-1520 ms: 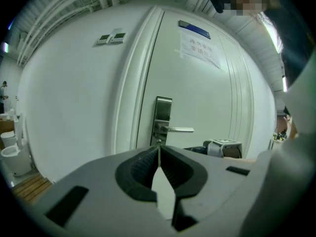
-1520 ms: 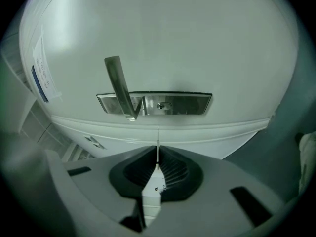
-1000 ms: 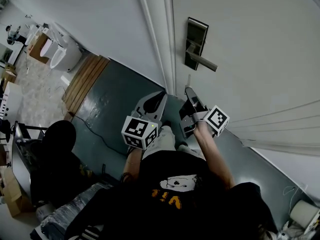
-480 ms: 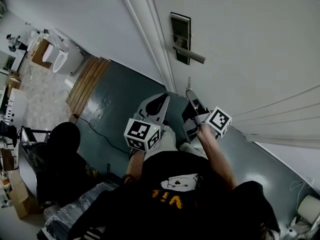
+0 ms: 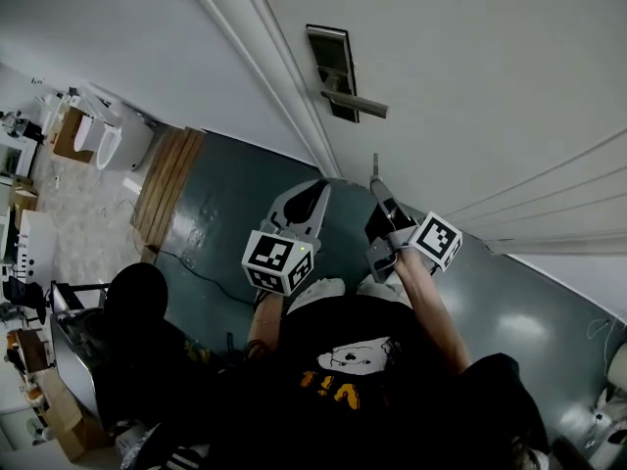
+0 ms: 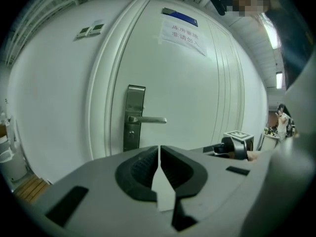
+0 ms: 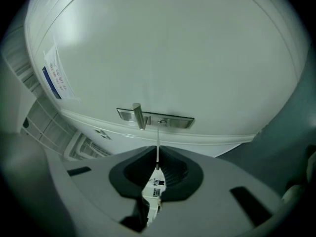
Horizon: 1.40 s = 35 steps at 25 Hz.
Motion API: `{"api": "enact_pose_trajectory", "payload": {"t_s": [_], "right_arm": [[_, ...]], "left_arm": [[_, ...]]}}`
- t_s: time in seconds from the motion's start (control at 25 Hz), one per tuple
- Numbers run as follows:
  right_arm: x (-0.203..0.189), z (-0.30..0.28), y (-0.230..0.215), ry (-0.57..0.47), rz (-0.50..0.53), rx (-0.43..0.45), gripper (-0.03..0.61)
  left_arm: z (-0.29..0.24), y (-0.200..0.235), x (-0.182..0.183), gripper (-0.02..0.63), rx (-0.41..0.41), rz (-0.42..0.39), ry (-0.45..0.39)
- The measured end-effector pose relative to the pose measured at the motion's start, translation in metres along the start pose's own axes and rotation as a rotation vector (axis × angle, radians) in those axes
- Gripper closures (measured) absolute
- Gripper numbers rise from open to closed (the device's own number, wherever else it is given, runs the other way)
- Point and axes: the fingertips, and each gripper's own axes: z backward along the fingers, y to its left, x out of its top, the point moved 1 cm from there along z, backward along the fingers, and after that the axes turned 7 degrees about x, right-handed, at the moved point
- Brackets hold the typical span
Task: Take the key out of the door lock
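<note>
The steel lock plate (image 5: 331, 71) with its lever handle (image 5: 355, 104) is on the white door, ahead of both grippers. My right gripper (image 5: 376, 188) is shut on the key (image 5: 374, 167), whose thin blade sticks out of the jaws, clear of the door. In the right gripper view the key (image 7: 158, 141) points at the lock plate (image 7: 157, 119) with a gap between them, and a small tag (image 7: 155, 192) hangs behind the jaws. My left gripper (image 5: 317, 188) is shut with nothing in it, facing the lock plate (image 6: 133, 117) and handle (image 6: 148, 119).
The white door frame (image 5: 257, 47) runs left of the lock. Wooden boards (image 5: 167, 172) lie on the dark green floor (image 5: 225, 213) at the left, with white fixtures (image 5: 101, 135) beyond. A paper notice (image 6: 181, 32) is stuck high on the door.
The lock plate has slid up and to the left in the head view. Both grippers sit a little farther from it. The right gripper has kept hold of the key throughout.
</note>
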Motion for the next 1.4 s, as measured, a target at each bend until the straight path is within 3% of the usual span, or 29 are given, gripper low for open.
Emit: {"api": "enact_pose_trajectory", "payload": {"t_s": [0.28,0.64,1.4], "right_arm": [[-0.019,0.008,-0.004,-0.088,0.016,-0.03,0.557],[-0.077,0.016,0.014,-0.153,0.059,-0.031,0.557],[-0.125,0.035,0.023,-0.226,0.169,-0.051,0.557]], "left_arm": [[0.009,0.012,-0.007,0.594,-0.109,-0.042,0.019],[0.052,0.033,-0.02,0.594,-0.214,-0.064,0.024],[0.086,0.027,-0.039,0.594,-0.404,-0.084,-0.013]]}}
